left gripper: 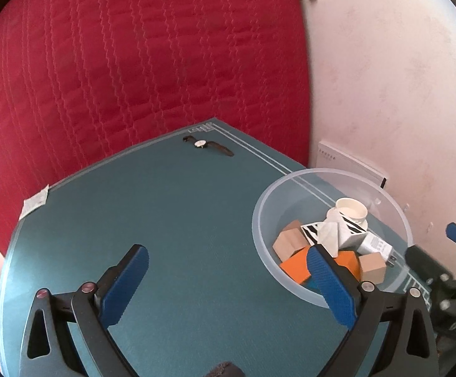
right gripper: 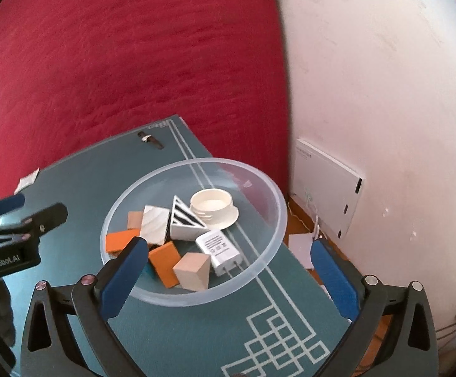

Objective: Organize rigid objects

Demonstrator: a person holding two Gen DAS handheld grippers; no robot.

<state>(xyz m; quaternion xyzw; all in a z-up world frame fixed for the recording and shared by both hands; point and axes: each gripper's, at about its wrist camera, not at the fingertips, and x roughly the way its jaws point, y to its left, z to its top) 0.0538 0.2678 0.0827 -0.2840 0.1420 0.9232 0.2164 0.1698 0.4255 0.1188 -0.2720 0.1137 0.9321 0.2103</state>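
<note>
A clear plastic bowl (right gripper: pixel 278 207) stands on the teal mat (right gripper: pixel 80 188). It holds wooden blocks (right gripper: pixel 193 271), orange blocks (right gripper: pixel 165 260), a striped triangular block (right gripper: pixel 184 223), a white charger (right gripper: pixel 218 248) and a white round cap (right gripper: pixel 212 207). My right gripper (right gripper: pixel 228 245) hangs open over the bowl's near side with nothing held. My left gripper (left gripper: pixel 228 251) is open above the mat, its right finger over the rim of the bowl (left gripper: pixel 259 207). A wristwatch (left gripper: pixel 201 144) lies at the mat's far corner, apart from both grippers.
A red quilted cover (left gripper: pixel 118 62) rises behind the mat. A white wall (right gripper: pixel 385 94) is on the right, with a flat white box (right gripper: pixel 328 185) leaning at its foot. A small paper tag (left gripper: pixel 34 202) lies at the mat's left edge.
</note>
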